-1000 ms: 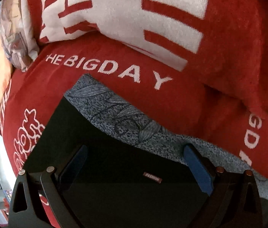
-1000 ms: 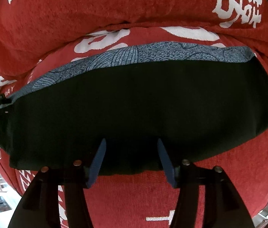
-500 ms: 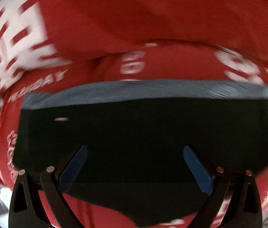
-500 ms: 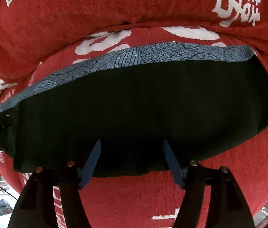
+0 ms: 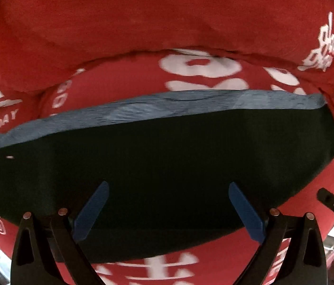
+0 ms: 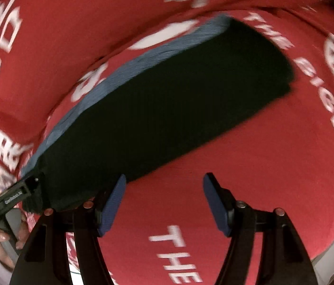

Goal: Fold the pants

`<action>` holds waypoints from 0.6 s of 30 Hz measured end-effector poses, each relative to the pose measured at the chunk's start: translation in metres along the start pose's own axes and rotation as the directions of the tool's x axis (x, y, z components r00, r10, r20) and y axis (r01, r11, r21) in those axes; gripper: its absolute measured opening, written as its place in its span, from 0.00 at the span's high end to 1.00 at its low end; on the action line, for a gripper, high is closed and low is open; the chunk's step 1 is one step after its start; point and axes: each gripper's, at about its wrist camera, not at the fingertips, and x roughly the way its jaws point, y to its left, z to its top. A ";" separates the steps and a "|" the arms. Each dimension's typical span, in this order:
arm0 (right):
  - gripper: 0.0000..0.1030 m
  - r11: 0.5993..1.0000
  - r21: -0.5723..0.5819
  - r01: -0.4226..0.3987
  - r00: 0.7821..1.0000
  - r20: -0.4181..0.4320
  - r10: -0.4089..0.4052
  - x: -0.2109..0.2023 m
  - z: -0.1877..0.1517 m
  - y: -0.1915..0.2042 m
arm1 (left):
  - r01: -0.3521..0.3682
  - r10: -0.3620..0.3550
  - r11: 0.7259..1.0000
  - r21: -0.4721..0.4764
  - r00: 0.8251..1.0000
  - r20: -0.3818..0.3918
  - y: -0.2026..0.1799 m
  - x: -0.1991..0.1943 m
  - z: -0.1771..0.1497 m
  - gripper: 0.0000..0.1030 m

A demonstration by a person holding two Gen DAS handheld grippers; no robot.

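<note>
The black folded pants [image 5: 162, 166] lie flat on a red blanket [image 5: 143, 35], with a grey-blue patterned strip [image 5: 157, 109] along their far edge. My left gripper [image 5: 169, 211] hangs open over the near middle of the pants, and its blue pads [image 5: 93, 211] grip nothing. In the right wrist view the pants [image 6: 167, 99] run slantwise from lower left to upper right. My right gripper [image 6: 164, 204] is open over bare blanket beside their near edge. Its left pad [image 6: 112, 204] sits just at that edge.
The red blanket [image 6: 262, 154] with white lettering covers the whole surface and rises in a thick fold [image 5: 167, 23] behind the pants. A hand [image 6: 1, 239] on a black tool frame shows at the left edge of the right wrist view.
The left gripper swung from the pants' left end to above their middle. The right gripper slid off the pants onto the blanket and rolled, so the pants now look slanted. Its jaws widened slightly.
</note>
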 end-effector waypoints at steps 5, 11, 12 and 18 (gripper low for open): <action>0.44 0.994 0.106 0.022 0.996 0.087 -0.031 -0.018 0.015 -0.042 | 0.013 -0.013 0.999 0.048 1.000 0.014 -0.047 0.005 0.008 0.01; 0.61 0.962 0.273 -0.014 0.982 0.186 -0.038 -0.026 0.052 -0.089 | 0.026 -0.026 0.999 0.037 1.000 -0.001 -0.080 0.013 0.018 0.01; 0.68 0.952 0.301 -0.044 0.982 0.190 -0.014 -0.021 0.058 -0.093 | 0.027 -0.027 0.999 0.037 1.000 -0.004 -0.083 0.014 0.019 0.01; 0.88 0.944 0.320 -0.081 0.980 0.196 0.018 -0.020 0.068 -0.105 | 0.013 -0.012 0.998 0.060 1.000 -0.006 -0.097 0.019 0.020 0.01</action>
